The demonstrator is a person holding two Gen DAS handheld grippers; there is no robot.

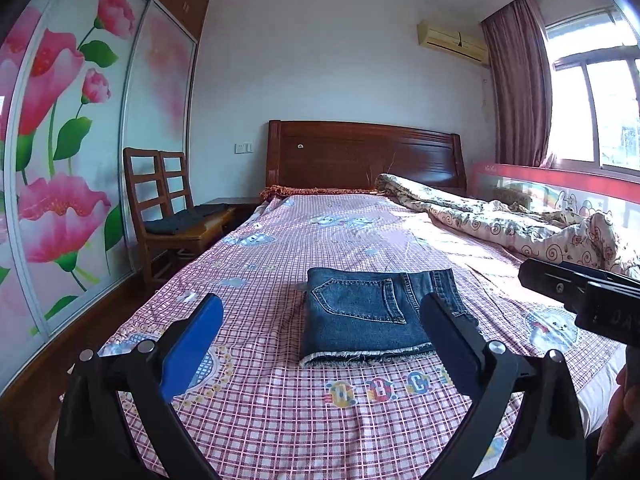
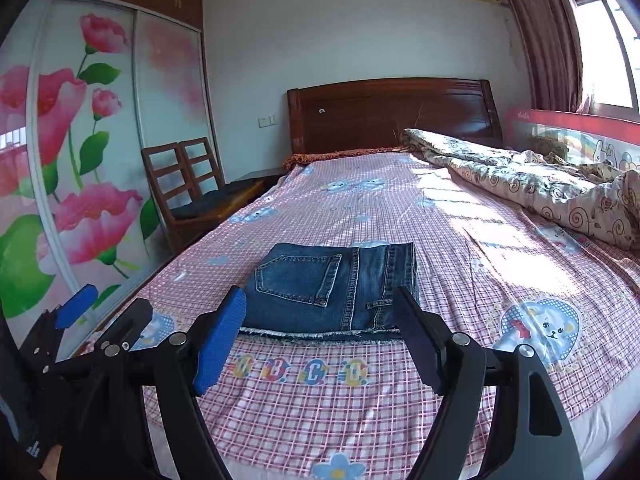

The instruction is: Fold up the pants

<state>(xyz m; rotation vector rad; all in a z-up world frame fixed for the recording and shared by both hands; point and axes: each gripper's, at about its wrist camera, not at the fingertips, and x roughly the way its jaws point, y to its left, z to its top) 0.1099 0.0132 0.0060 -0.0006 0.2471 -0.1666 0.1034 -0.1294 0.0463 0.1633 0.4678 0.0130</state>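
I am counting one folded pair of denim pants point(image 1: 376, 316) lying on one bed point(image 1: 280, 408), and two grippers, the left gripper point(image 1: 322, 340) and the right gripper point(image 2: 320, 340), both hanging spread wide. I am also seeing one rumpled quilt point(image 1: 520, 224), two wooden chairs point(image 1: 168, 200), one wooden headboard point(image 1: 364, 156) and one air conditioner point(image 1: 452, 44)

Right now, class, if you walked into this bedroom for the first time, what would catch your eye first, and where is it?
The folded dark blue denim pants lie flat on the pink checked bedsheet, near the foot of the bed. On the left, big pink flowers cover the sliding wardrobe doors. A crumpled cream swirl-patterned quilt sprawls along the window side.
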